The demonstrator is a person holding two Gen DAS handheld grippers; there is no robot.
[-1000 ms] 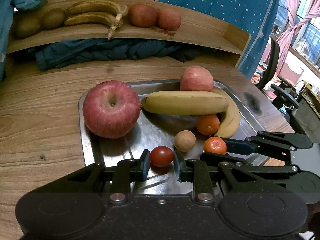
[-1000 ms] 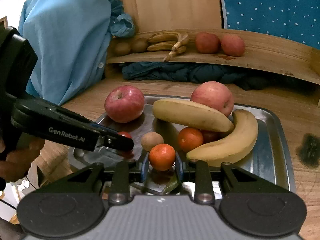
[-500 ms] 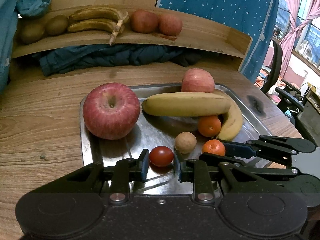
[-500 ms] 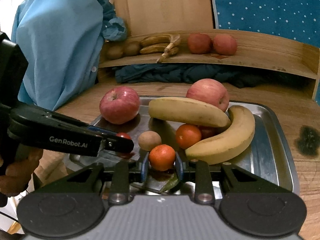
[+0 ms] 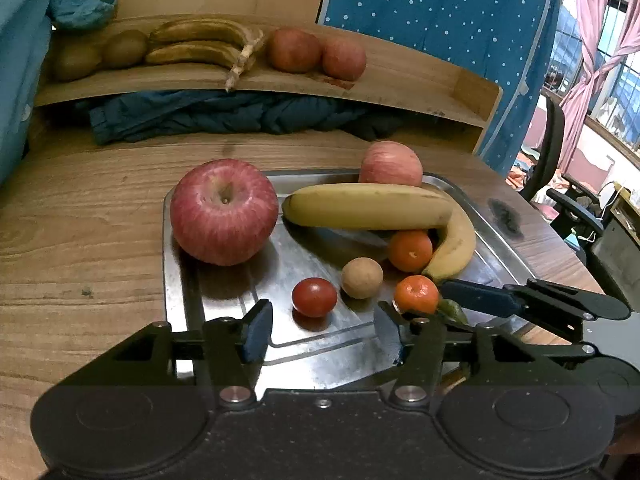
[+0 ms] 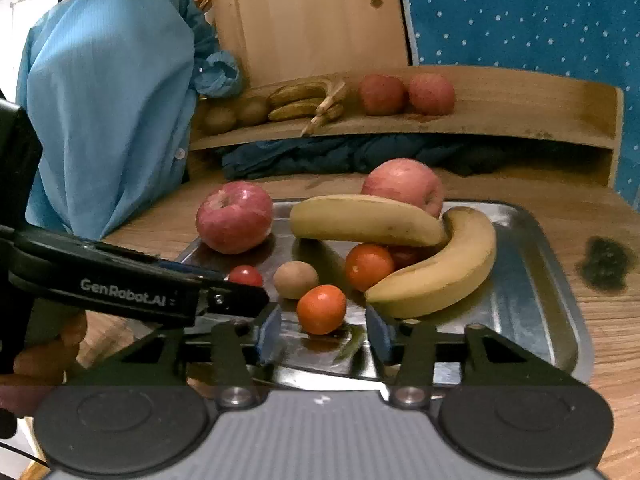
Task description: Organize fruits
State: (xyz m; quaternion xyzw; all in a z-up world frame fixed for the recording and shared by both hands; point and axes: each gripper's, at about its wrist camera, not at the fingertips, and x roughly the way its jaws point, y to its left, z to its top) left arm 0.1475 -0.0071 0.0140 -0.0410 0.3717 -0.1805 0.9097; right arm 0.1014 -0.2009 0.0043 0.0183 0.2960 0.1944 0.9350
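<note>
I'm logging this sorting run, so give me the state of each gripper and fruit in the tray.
left gripper: open, jaws just opened, cherry tomato loose between them
right gripper: open, jaws just opened, tangerine loose on the tray
upper banana: resting across the lower banana

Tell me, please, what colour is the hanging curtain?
Pink; the curtain shows only in the left wrist view.

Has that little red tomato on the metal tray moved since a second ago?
No. The tomato sits at the same spot on the tray. Only the left gripper changed: its fingers have just been opening and now stand clear of it.
</note>
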